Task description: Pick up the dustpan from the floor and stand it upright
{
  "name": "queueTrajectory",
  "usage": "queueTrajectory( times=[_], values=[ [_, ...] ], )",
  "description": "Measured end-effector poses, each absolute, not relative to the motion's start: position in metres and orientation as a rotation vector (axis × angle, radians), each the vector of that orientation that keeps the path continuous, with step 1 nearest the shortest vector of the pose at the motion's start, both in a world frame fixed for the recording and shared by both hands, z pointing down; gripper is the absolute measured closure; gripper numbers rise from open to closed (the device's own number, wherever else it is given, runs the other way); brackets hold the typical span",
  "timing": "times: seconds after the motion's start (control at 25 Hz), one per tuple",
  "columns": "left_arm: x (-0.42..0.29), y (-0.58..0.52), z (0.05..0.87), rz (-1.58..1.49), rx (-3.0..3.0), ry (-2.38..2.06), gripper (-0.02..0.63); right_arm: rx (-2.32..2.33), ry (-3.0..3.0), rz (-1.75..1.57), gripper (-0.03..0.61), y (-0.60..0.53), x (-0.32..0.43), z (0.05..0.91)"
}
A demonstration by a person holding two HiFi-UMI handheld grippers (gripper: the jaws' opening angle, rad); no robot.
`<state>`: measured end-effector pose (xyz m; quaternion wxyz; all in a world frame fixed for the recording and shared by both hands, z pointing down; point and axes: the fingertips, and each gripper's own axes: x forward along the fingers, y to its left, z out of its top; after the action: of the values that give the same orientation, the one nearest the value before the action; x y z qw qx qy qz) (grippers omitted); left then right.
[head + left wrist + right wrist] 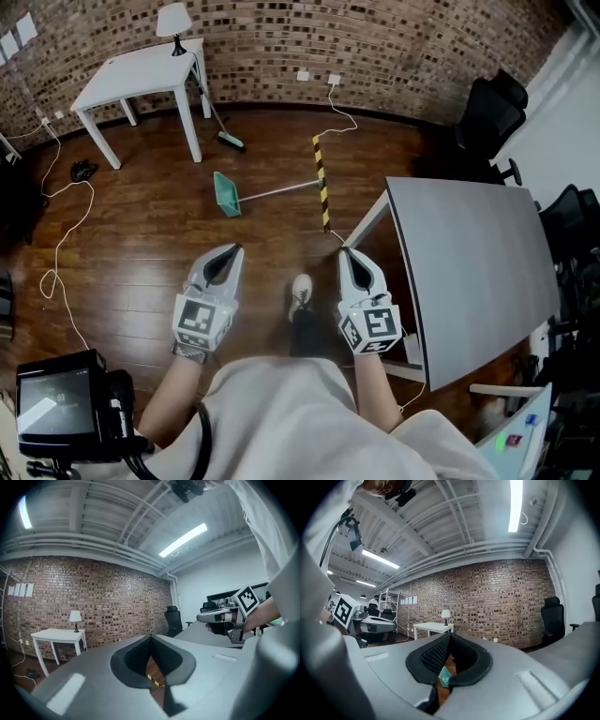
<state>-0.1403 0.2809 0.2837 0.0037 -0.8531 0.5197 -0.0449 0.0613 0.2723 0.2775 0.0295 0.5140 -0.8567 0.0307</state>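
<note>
The teal dustpan (226,194) lies on the wooden floor ahead of me, and its long metal handle (279,190) runs off to the right. Both grippers are held level well short of it, near my body. The left gripper (228,251) is shut and holds nothing, and its jaws (150,638) meet at the tip. The right gripper (345,253) is likewise shut and holds nothing. In the right gripper view a bit of the dustpan (445,677) shows through the gap under the closed jaws (450,637).
A broom (228,139) leans by the white table (141,70) that bears a lamp (174,21). A yellow-black strip (322,178) lies right of the handle. A grey desk (469,262) stands at my right, with black chairs (492,112) behind. Cables (66,234) trail at the left, and my shoe (301,295) is between the grippers.
</note>
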Motion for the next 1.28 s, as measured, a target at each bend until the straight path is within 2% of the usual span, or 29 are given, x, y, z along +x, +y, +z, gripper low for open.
queueTrajectory(
  times=[0.32, 0.48, 0.68, 1.28],
  values=[
    [-0.105, 0.125, 0.290, -0.158, -2.622, 1.648, 0.612, 1.464, -2.679, 0.071, 0.565, 0.106, 0.082, 0.295],
    [-0.086, 0.036, 0.267, -0.153, -2.565, 1.664, 0.612, 1.422, -2.724, 0.071, 0.565, 0.009, 0.102, 0.281],
    [-0.093, -0.046, 0.257, -0.171, -2.514, 1.739, 0.612, 1.405, -2.756, 0.021, 0.565, -0.086, 0.113, 0.253],
    [-0.106, -0.111, 0.280, -0.216, -2.600, 1.713, 0.612, 1.504, -2.676, 0.094, 0.565, -0.144, 0.111, 0.270]
  ],
)
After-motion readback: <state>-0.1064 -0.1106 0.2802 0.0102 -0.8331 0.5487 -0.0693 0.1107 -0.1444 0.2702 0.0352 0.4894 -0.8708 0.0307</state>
